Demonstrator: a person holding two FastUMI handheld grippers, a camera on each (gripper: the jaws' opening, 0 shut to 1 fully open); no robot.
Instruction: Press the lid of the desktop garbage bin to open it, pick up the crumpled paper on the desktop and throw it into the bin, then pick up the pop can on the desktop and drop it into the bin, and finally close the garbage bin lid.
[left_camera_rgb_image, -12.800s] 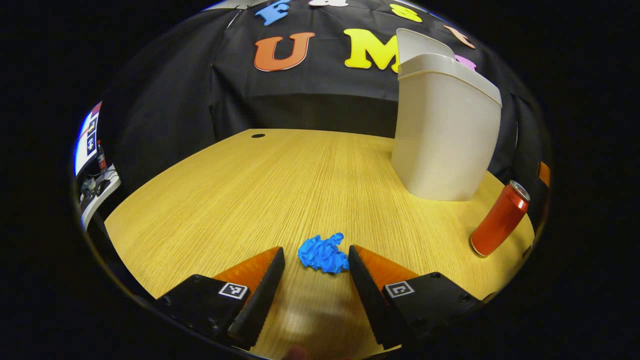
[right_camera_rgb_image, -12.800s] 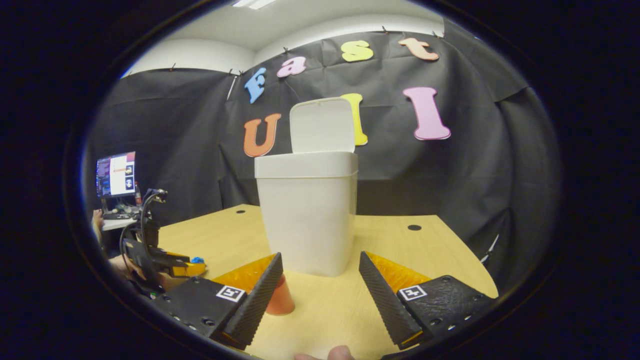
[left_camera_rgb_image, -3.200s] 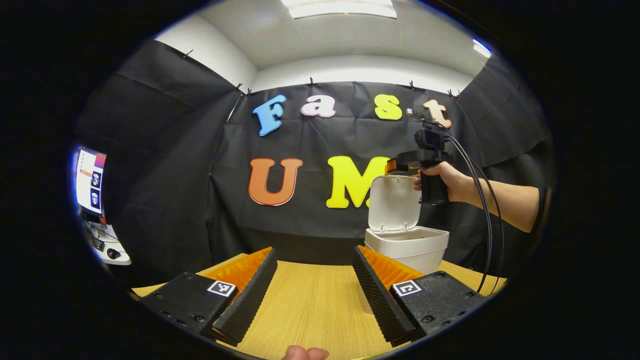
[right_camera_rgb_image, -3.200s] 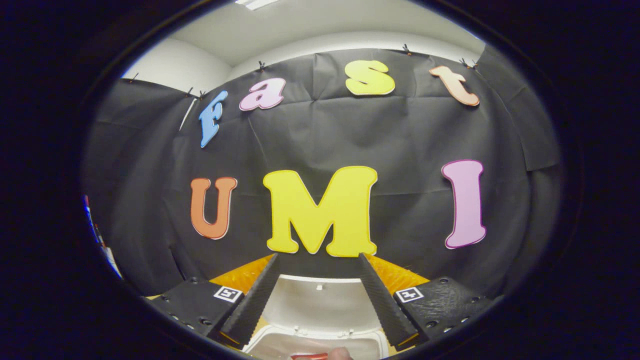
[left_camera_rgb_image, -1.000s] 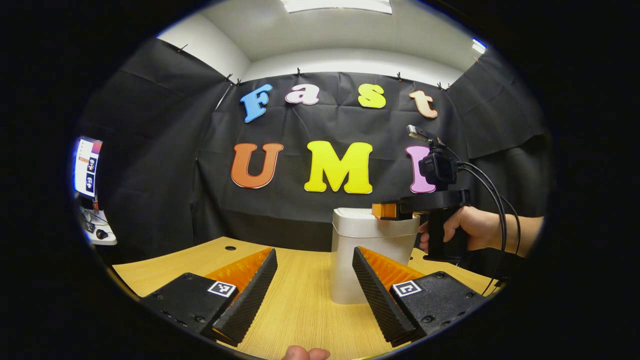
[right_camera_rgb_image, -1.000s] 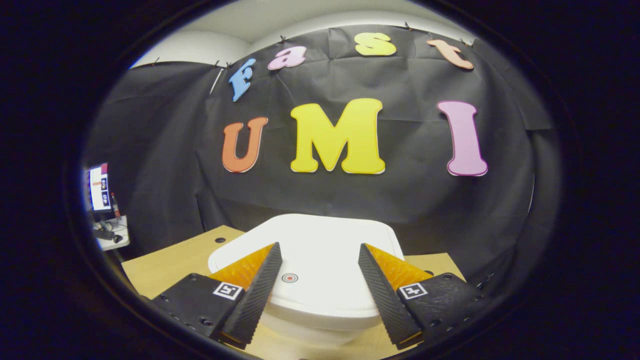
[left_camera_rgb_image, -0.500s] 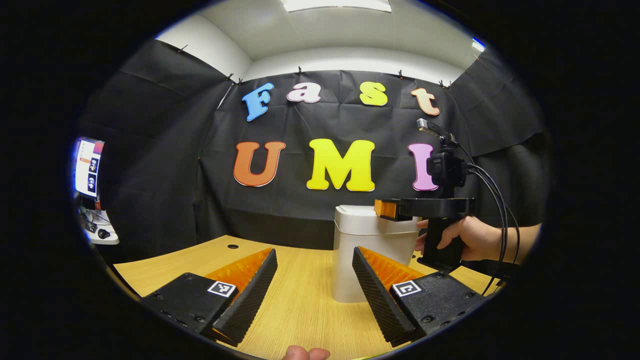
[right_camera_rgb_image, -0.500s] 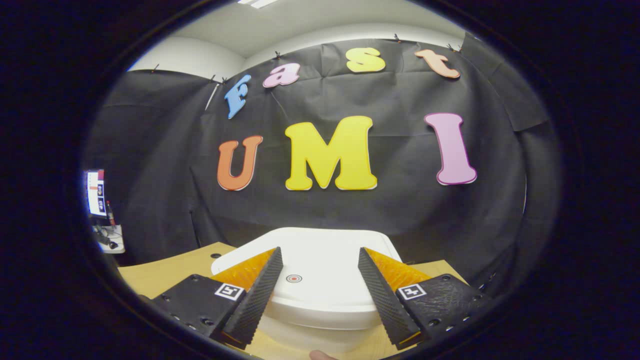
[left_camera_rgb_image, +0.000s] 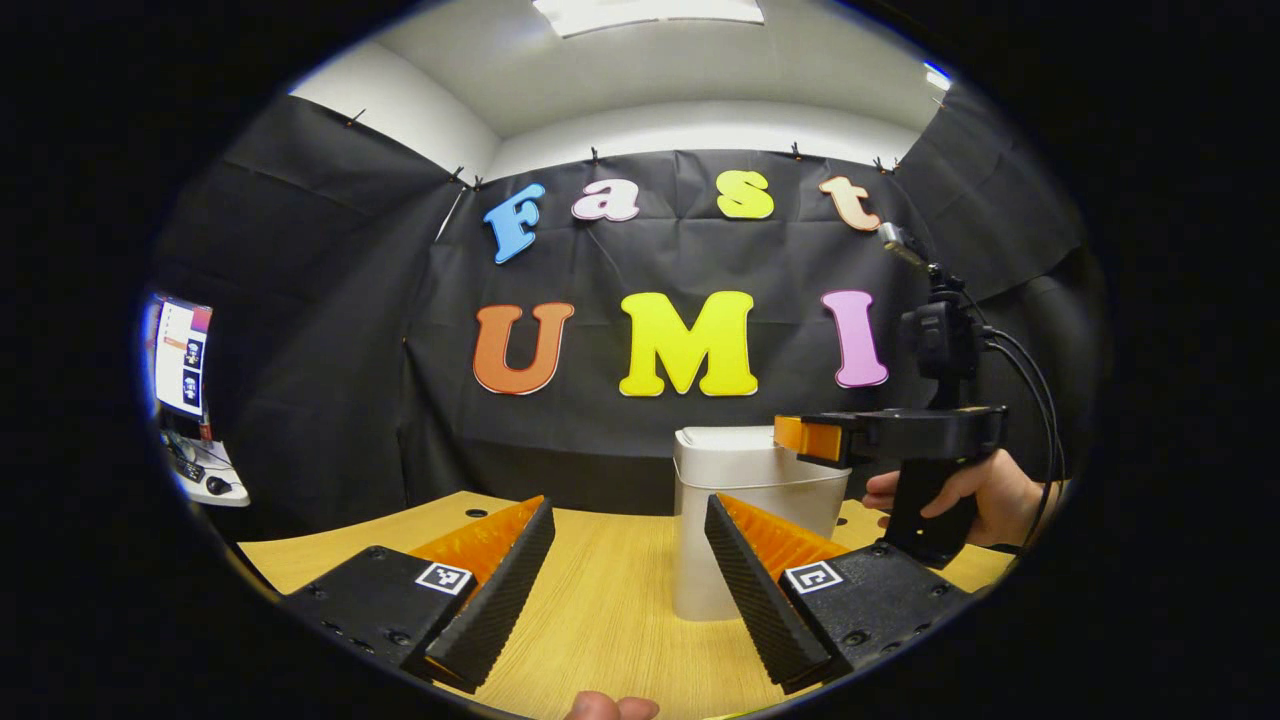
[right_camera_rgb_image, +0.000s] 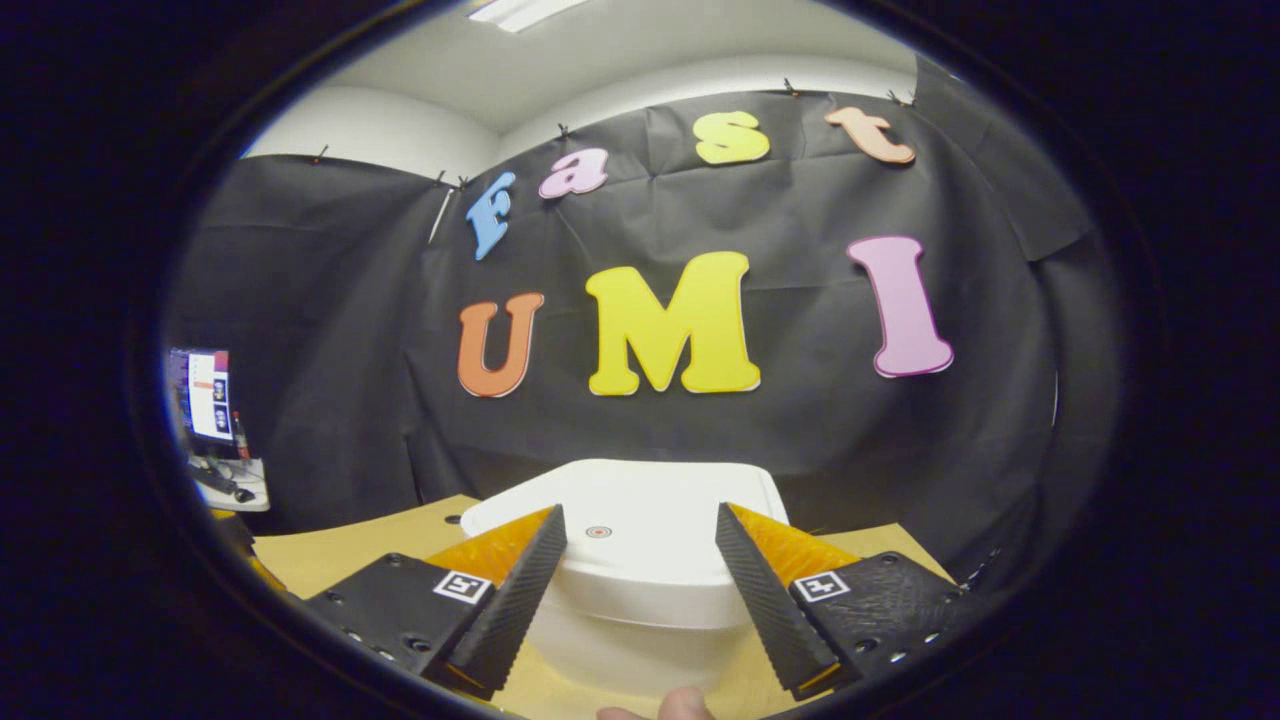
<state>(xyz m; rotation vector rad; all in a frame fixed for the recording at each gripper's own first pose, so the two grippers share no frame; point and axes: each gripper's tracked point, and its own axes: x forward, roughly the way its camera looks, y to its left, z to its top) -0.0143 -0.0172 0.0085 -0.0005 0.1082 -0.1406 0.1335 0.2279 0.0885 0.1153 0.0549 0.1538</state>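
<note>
On the counter (left_camera_rgb_image: 610, 600), toward its far edge near the black cloth wall, the bin (left_camera_rgb_image: 745, 530) stands upright w/ its lid (right_camera_rgb_image: 625, 540) down flat; a small round mark sits at the lid's centre in right gripper view. Paper and can: can't tell where they are. Right gripper (right_camera_rgb_image: 640, 575) is level w/ the lid top, looking across it, jaws wide apart w/ nothing between them, and apart from the lid as far as the left gripper view shows. In left gripper view that same gripper (left_camera_rgb_image: 815, 440) sits just beside the bin's upper right edge, held by a hand (left_camera_rgb_image: 985, 495) on its grip, a small camera and cables on top. Left gripper (left_camera_rgb_image: 625, 570) is nearer the counter's front, well back from the bin, jaws wide and holding nothing; bin shows between and behind its fingers. A fingertip shows at the bottom edge of each view. Far left, off the counter, a lit monitor (left_camera_rgb_image: 180, 355) stands on a side desk.
</note>
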